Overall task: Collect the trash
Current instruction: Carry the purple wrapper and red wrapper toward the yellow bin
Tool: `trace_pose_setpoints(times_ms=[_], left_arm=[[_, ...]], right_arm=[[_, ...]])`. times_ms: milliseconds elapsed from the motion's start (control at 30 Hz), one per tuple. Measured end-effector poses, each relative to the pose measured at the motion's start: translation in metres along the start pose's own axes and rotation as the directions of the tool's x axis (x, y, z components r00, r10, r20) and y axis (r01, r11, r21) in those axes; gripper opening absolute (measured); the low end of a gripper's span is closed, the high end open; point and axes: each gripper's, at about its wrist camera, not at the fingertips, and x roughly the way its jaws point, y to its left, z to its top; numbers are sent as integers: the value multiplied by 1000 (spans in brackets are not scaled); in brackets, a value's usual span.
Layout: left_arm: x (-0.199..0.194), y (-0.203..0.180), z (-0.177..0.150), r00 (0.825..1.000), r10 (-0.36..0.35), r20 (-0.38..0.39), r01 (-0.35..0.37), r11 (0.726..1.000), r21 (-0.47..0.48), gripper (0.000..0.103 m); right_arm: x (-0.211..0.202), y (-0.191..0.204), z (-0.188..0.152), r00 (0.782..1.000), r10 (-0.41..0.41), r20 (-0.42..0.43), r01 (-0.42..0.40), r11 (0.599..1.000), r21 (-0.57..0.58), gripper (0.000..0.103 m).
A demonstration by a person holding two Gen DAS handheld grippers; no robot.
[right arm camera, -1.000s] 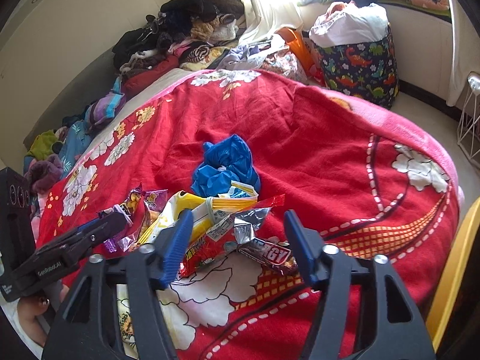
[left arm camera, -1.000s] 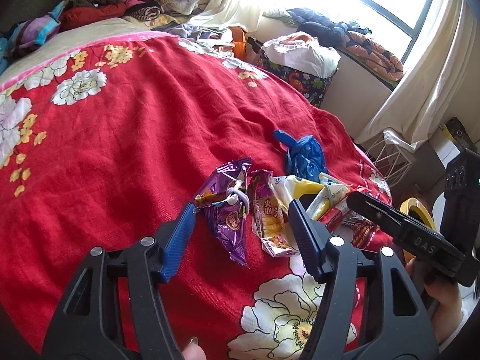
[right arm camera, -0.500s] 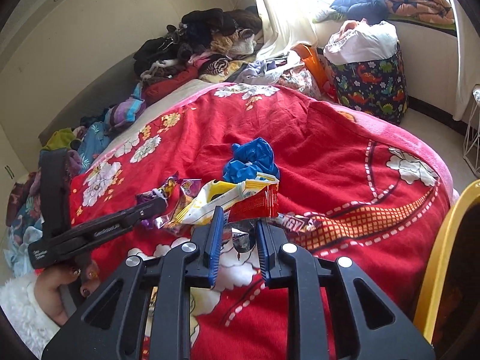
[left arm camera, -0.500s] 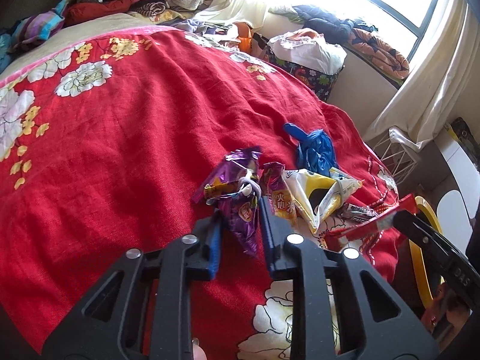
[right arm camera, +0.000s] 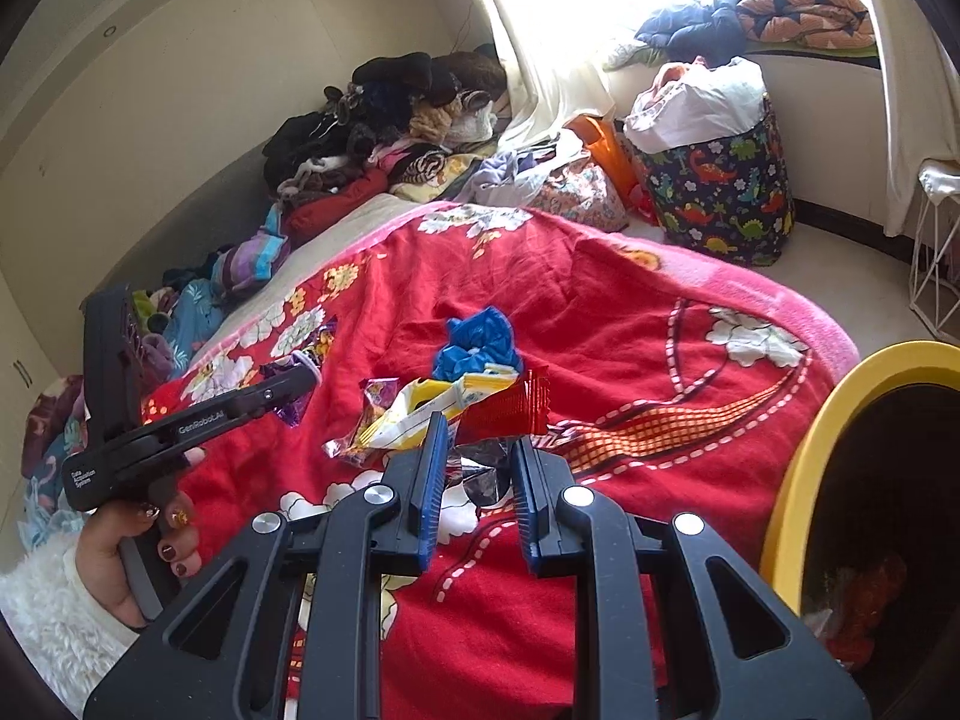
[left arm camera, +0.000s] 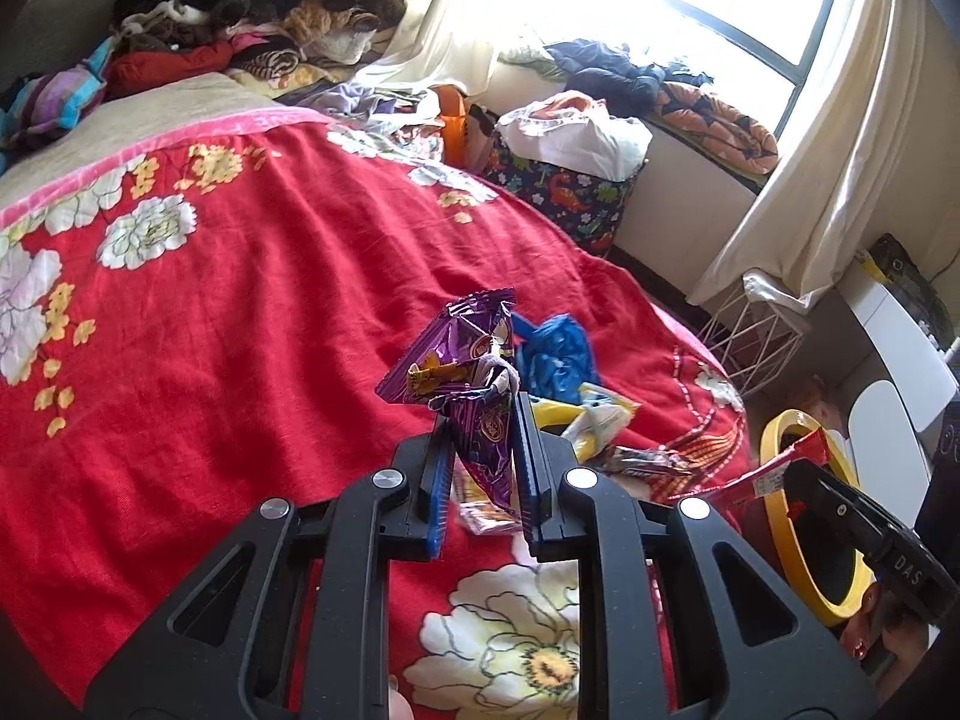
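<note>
Both grippers clamped: left gripper w/ crinkly purple foil snack wrapper, right gripper w/ red-silver foil wrapper, lifted off the red floral blanket; keep squeezing, swing right over the yellow-rimmed bin nearby.

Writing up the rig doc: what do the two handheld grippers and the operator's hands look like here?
Both grippers, left gripper and right gripper, are matte black plastic frames with silver pivot bolts and ribbed blue finger pads. White lettering marks their sides. The left hand shows dark red nail polish and a fluffy white sleeve.
</note>
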Motion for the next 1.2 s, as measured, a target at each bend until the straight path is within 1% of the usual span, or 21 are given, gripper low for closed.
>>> trace_pose_setpoints(times_ms=[333,700,1200], left_arm=[[-11,-31,3,999,-47,19,45,997,68,13],[-18,-61,-2,996,-92,21,88,988,129,13],[-28,-84,0,989,-142,29,135,976,169,13]], right_arm=[[-30,-17,5,998,-37,51,35,999,31,20],[-54,-26,10,993,-73,94,70,997,38,20],[-81,-37,12,982,-118,144,113,993,48,20]])
